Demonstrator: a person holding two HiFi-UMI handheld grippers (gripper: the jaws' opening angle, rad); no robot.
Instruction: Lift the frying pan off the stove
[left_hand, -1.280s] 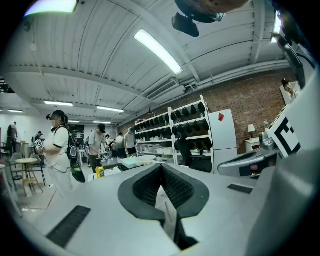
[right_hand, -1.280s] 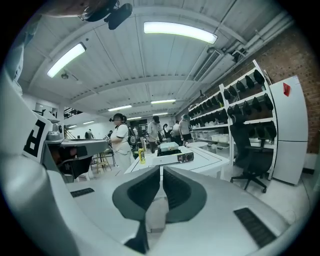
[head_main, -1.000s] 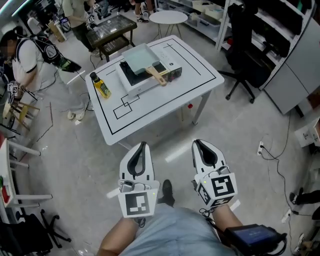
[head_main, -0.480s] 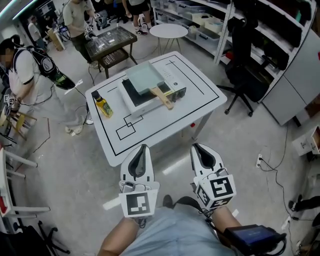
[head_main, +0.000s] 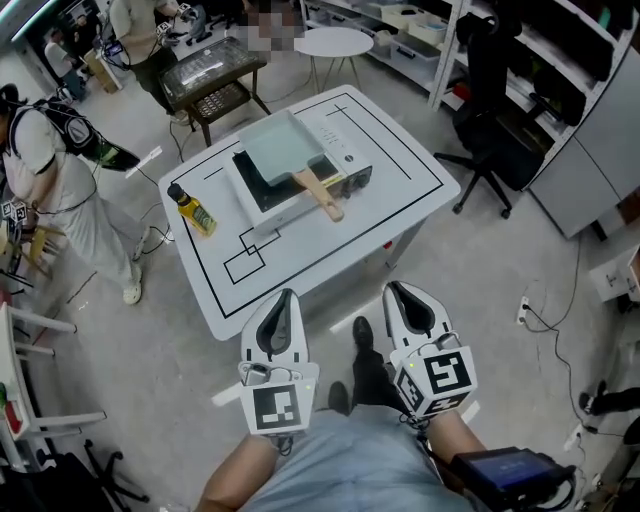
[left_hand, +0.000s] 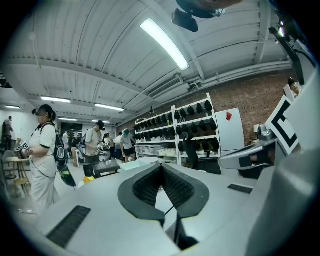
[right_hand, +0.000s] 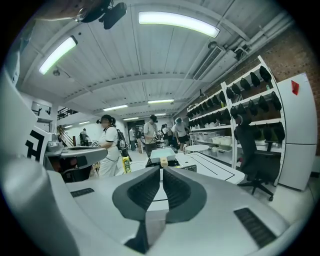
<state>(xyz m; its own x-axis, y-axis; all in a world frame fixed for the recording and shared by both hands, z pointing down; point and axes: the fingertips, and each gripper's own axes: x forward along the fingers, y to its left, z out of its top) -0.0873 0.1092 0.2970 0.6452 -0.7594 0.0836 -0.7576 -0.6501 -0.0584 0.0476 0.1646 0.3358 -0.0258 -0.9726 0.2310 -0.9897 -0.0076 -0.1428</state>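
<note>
Looking steeply down from the person's head, a white surface (head_main: 385, 150) marked with black lines stands a little way ahead on a grey floor. On it sits a portable stove (head_main: 262, 208). A square, pale green frying pan (head_main: 282, 147) rests on top of the stove, its wooden handle (head_main: 320, 195) pointing towards the near right. A yellow bottle (head_main: 192, 210) stands upright near the surface's left edge, well apart from the stove.

Both grippers are held low and close to the person's body, well short of the surface. The left gripper (head_main: 287, 293) has its jaws closed together with nothing between them. The right gripper (head_main: 394, 287) is beside it, its jaws also pressed together and empty. Neither touches the pan.

Beyond the surface are a small round table (head_main: 335, 42) and a black office chair (head_main: 490, 90). Another person (head_main: 60, 190) in white stands at the far left.
</note>
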